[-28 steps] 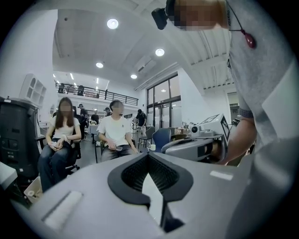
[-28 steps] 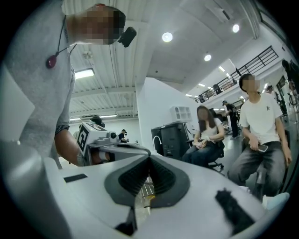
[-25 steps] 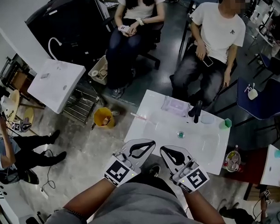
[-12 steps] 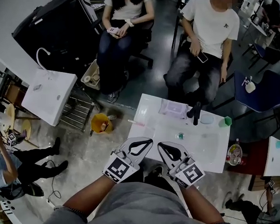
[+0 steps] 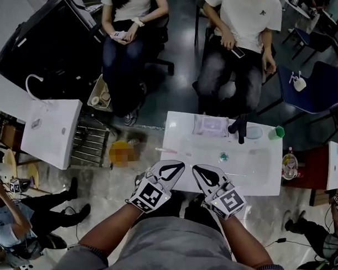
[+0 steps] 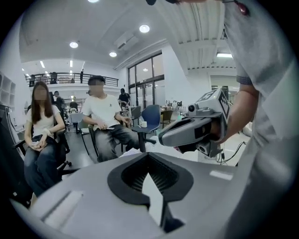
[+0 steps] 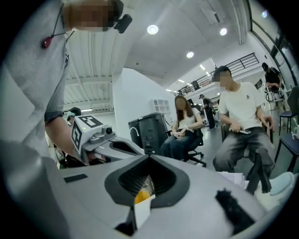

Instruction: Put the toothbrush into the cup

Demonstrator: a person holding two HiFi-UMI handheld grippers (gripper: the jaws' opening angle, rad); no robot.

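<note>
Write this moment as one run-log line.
left gripper shut, empty | right gripper shut, empty | toothbrush on basin, untouched | green cup at far corner

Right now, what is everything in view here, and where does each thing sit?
sink top: 1, white, ahead
tap: 1, black, its back edge
toothbrush: 1, pink-white, its left part
cup: 1, green, its far right corner
tray: 1, clear lilac, left of tap
second sink: 1, white, far left
bucket: 1, yellow, floor between sinks
seated people: 2, white tops, beyond sink top
left gripper: 1, grey, shut, sink top's near edge
right gripper: 1, grey, shut, beside it
</note>
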